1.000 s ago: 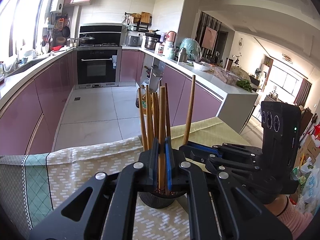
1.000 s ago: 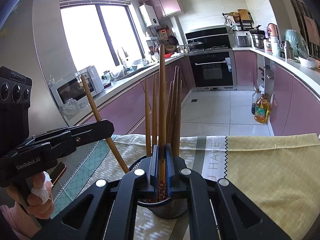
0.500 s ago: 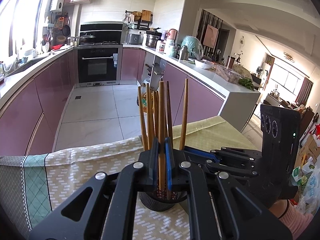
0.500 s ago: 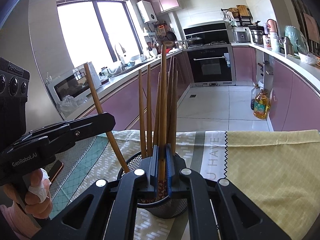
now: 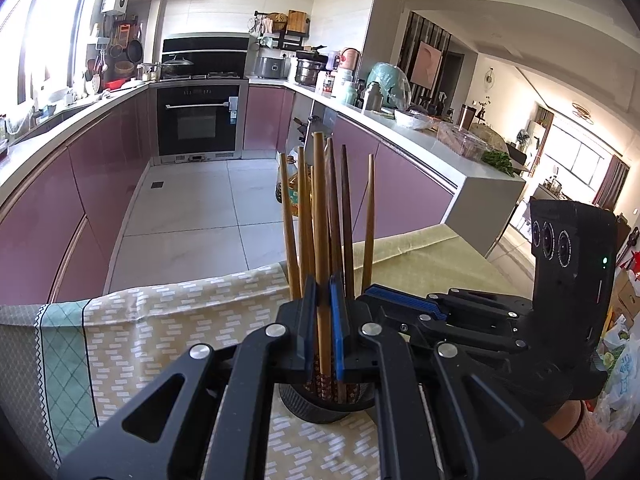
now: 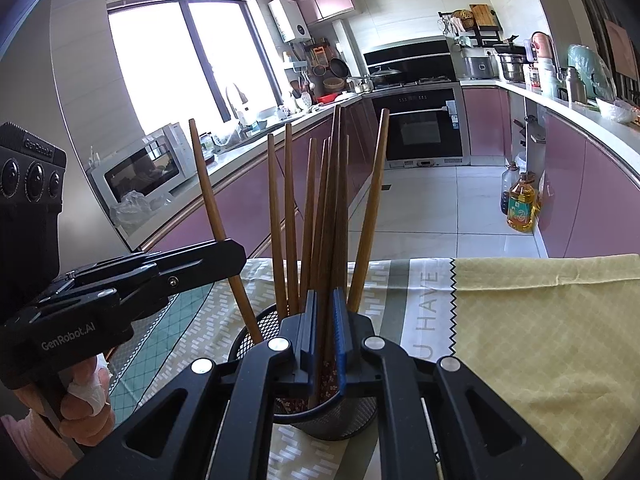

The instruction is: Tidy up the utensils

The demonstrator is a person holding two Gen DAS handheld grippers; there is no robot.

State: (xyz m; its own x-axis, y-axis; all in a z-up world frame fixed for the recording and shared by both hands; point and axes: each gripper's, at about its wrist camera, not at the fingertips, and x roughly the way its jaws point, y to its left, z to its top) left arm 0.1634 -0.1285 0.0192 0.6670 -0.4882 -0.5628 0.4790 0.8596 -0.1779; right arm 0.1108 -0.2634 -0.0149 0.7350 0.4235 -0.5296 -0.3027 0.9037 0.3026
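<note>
Two tools, each clamped nearly shut on one chopstick over the mesh holder on the table.
- Left tool: chopstick upright, tip in holder.
- Right tool: chopstick likewise.
- Handling: lower straight, release once seated.
- Pose: both angled downward, converging.

Wooden chopsticks — smooth, matt brown — stand in a black metal-mesh holder; woven cloth covers the table; matt black plastic fingers.
</note>
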